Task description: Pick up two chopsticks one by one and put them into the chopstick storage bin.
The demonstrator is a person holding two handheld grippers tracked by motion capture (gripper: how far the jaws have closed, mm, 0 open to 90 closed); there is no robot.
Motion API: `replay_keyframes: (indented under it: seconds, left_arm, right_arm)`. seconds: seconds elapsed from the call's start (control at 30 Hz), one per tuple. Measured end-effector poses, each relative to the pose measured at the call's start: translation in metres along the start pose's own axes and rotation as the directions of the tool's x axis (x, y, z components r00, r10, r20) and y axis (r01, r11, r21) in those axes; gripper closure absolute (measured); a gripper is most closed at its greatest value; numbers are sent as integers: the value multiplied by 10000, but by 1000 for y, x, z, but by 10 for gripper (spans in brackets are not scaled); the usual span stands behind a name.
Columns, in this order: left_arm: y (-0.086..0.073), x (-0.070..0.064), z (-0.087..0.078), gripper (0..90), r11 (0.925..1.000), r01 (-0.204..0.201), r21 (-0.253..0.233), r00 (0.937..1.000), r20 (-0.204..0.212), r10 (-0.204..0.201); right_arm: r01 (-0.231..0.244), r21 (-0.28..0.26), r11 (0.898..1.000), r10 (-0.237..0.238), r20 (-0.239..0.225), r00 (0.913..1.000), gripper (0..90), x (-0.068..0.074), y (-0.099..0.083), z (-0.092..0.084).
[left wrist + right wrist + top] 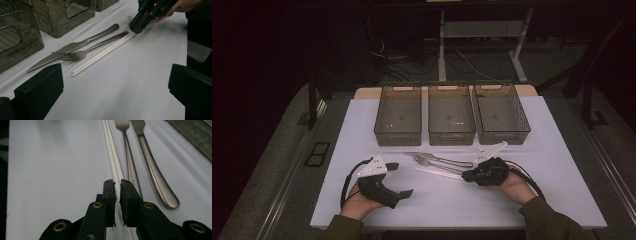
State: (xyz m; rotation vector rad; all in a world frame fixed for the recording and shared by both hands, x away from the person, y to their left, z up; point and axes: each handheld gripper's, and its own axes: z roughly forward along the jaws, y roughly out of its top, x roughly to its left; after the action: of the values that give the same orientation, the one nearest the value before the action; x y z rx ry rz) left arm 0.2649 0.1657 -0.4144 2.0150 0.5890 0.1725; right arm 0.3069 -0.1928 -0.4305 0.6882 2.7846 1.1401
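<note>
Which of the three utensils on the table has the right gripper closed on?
The white chopsticks: the right gripper pinches their near end. The fork and knife lie untouched beside them.

My grippers (388,180) are black, with brass rivets and grey three-cornered plates. Black cables trail. My sleeves (547,220) are olive.

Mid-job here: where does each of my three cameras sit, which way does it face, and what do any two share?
High view: above the person's side, facing forward and down on the white table and three bins; both forearms, left gripper and right gripper show.
Left gripper view: rides the left gripper, facing knife, fork, chopsticks; its wide-apart jaws show.
Right gripper view: rides the right gripper, facing along the chopsticks; its jaws close around them.
Shared: the chopsticks, in both gripper views.
</note>
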Motion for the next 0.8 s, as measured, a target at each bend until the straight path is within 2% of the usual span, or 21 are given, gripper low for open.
replay_keyframes:
  seconds: [0.23,0.33,0.4,0.57,0.73,0.8]
  left_arm:
    - [0,0,1,0,10000,1,15,10000,26,-1]
    - [0,-1,1,0,10000,15,18,10000,55,-15]
    - [0,0,1,0,10000,0,25,10000,64,0]
    - [0,0,0,0,10000,-15,25,10000,83,14]
    - [0,-1,0,0,10000,16,-26,9999,112,-16]
    - [0,-1,0,0,10000,24,-37,9999,121,-24]
  right_arm:
    - [369,338,9987,-379,278,9989,831,0,-2,4]
    - [390,389,9985,-400,267,9988,835,0,-2,6]
    - [603,453,9972,-622,404,9973,840,0,-3,7]
    - [535,452,9975,-547,251,9982,844,1,-3,7]
    - [756,455,9961,-778,497,9957,845,2,-3,7]
    - [722,467,9963,-742,447,9962,845,1,-3,6]
